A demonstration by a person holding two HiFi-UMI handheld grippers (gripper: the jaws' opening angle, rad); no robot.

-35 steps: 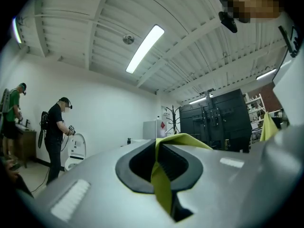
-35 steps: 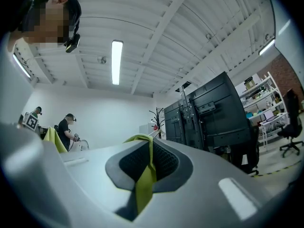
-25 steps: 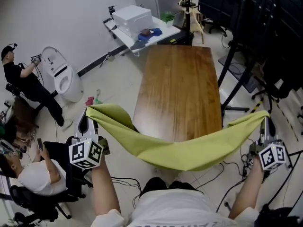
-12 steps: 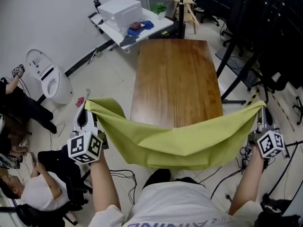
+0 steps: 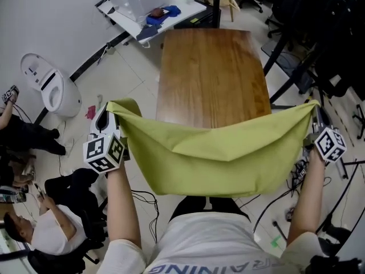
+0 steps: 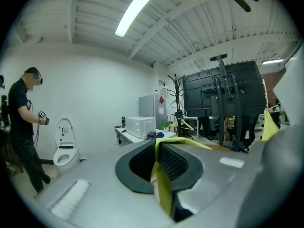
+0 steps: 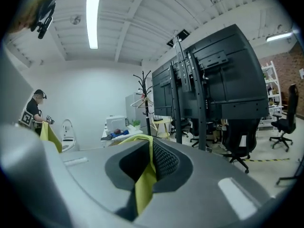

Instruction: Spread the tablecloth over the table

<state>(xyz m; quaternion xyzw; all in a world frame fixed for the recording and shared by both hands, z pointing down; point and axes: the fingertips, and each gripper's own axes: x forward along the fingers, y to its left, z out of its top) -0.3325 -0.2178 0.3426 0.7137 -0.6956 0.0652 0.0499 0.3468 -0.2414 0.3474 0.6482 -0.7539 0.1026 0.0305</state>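
Note:
A yellow-green tablecloth (image 5: 217,156) hangs in a sagging sling between my two grippers, in front of the near end of the bare wooden table (image 5: 212,73). My left gripper (image 5: 109,111) is shut on the cloth's left corner; a strip of yellow cloth (image 6: 161,184) runs between its closed jaws. My right gripper (image 5: 315,108) is shut on the right corner, with cloth (image 7: 145,182) pinched the same way. The cloth's lower fold hides the table's near edge and part of my torso.
A white side table (image 5: 149,17) with a white box and blue items stands beyond the wooden table. A white toilet-like unit (image 5: 48,87) sits on the floor at left, with seated people at lower left. Black stands (image 5: 311,33) line the right side. Cables lie on the floor.
Both grippers have carried the cloth's corners forward over the near end of the table, and the cloth now hangs wider and deeper. The grips are unchanged.

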